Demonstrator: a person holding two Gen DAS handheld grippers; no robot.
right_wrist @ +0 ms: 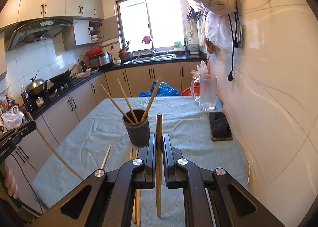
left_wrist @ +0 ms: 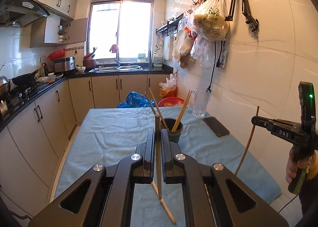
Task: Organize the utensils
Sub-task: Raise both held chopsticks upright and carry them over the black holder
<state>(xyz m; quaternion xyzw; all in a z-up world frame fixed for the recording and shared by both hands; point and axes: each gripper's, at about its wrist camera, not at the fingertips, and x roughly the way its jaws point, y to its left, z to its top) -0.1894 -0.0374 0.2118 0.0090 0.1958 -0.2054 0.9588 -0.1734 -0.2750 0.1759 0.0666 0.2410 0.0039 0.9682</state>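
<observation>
Both grippers, left [left_wrist: 158, 135] and right [right_wrist: 159, 139], each clamp one chopstick [left_wrist: 158, 157] [right_wrist: 159, 165] above the cloth's near edge [right_wrist: 65, 169], cup [right_wrist: 137, 127] just beyond, far half open.

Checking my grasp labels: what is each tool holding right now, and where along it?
Each holds one chopstick. The left tool clamps its chopstick near the upper end. The right tool grips its chopstick likewise, the longer part hanging below.

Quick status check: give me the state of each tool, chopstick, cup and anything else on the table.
Left tool: shut on a chopstick.
Right tool: shut on a chopstick.
Dark cup: upright, chopsticks leaning inside.
Loose chopsticks: flat on the cloth.
Glass mug: upright, looks empty.
Phone: flat, screen dark.
</observation>
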